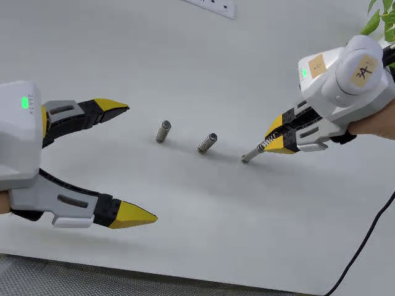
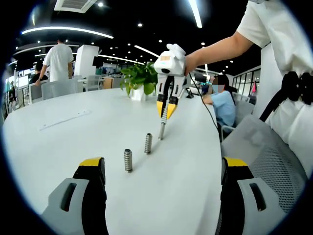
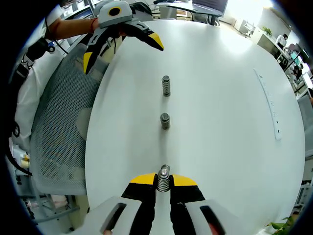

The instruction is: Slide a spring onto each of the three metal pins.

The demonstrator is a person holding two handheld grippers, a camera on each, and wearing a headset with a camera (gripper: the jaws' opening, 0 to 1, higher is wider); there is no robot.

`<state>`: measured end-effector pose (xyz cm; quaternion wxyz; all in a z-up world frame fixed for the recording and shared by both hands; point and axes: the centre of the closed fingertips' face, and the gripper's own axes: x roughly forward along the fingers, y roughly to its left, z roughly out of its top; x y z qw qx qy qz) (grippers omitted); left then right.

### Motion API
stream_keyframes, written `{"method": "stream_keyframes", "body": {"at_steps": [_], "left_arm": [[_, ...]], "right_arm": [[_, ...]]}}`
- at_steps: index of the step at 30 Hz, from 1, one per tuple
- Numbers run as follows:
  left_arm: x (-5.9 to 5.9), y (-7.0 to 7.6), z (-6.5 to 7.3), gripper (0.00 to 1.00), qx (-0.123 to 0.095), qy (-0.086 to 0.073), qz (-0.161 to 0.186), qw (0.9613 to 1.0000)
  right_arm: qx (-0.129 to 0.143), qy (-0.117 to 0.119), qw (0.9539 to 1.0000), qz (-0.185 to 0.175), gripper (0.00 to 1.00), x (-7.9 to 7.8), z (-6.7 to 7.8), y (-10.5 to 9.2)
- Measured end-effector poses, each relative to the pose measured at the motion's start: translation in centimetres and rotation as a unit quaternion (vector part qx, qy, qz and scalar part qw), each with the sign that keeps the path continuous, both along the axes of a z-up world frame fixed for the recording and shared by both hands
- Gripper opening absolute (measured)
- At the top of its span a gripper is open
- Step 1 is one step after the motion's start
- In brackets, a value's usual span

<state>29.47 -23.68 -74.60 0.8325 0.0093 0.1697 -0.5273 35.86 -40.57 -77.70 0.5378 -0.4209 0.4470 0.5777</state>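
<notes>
Two short metal pins, each wearing a spring, stand on the white table: one (image 1: 163, 131) (image 2: 128, 160) (image 3: 166, 85) nearer my left gripper, the other (image 1: 207, 143) (image 2: 148, 143) (image 3: 165, 121) in the middle. My right gripper (image 1: 274, 139) (image 2: 166, 106) (image 3: 164, 182) is shut on a spring (image 1: 266, 145) (image 3: 164, 176) that sits around a third pin (image 1: 249, 156) (image 2: 162, 129). That pin is tilted, its low end touching the table. My left gripper (image 1: 126, 160) (image 2: 163, 169) (image 3: 122, 51) is wide open and holds nothing, left of the row of pins.
A white power strip (image 1: 213, 6) (image 2: 63, 120) lies at the table's far side. Plant leaves (image 1: 379, 18) (image 2: 139, 78) stand beyond the right gripper. A black cable (image 1: 364, 246) hangs at the right. A mesh chair (image 3: 58, 137) sits by the table's near edge (image 1: 185, 280).
</notes>
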Motion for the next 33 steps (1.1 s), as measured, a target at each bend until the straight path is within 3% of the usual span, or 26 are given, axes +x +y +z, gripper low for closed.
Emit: {"method": "stream_keyframes", "body": {"at_steps": [33], "left_arm": [[-0.3, 0.1, -0.4, 0.96, 0.0, 0.009, -0.002, 1.0]], "right_arm": [[-0.011, 0.009, 0.9999, 0.006, 0.06, 0.4, -3.0, 0.1]]}}
